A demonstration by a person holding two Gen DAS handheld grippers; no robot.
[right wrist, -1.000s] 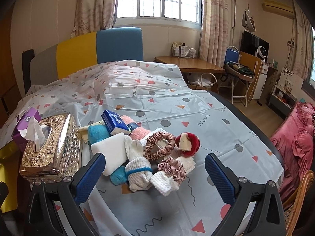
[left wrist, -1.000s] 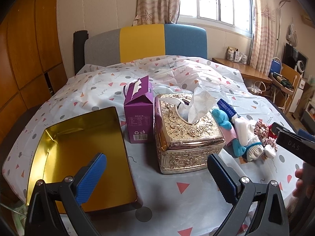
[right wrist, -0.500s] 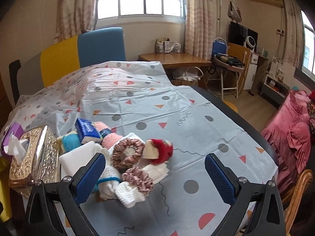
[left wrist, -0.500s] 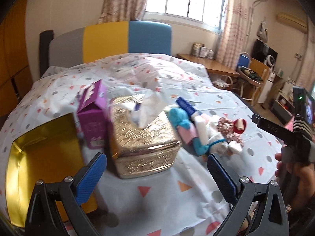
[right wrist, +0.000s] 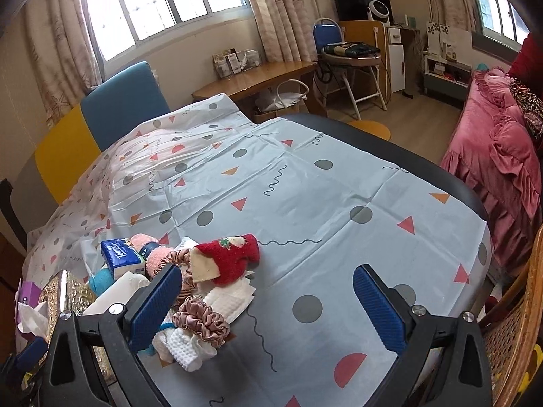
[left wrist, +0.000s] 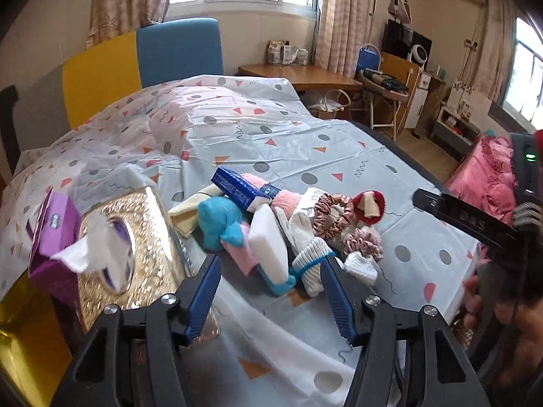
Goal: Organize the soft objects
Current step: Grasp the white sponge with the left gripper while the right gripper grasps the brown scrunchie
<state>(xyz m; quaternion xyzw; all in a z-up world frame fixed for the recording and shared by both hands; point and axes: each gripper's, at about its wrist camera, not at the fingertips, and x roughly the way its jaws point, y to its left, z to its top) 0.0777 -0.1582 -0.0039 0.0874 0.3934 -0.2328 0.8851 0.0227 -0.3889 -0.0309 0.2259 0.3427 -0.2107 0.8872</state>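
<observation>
Hovering half-closed and empty, left tool [left wrist: 269, 291] faces the "Tempo" tissue pack [right wrist: 121, 259]; right tool [right wrist: 268, 308] spread.

Home bedroom: bed [right wrist: 305, 186] under patterned sheet, curtained window [right wrist: 163, 0], wooden desk [left wrist: 302, 74], pink-frilled second bed [right wrist: 495, 156].

Gold tray [left wrist: 20, 349] cut off lower left
</observation>
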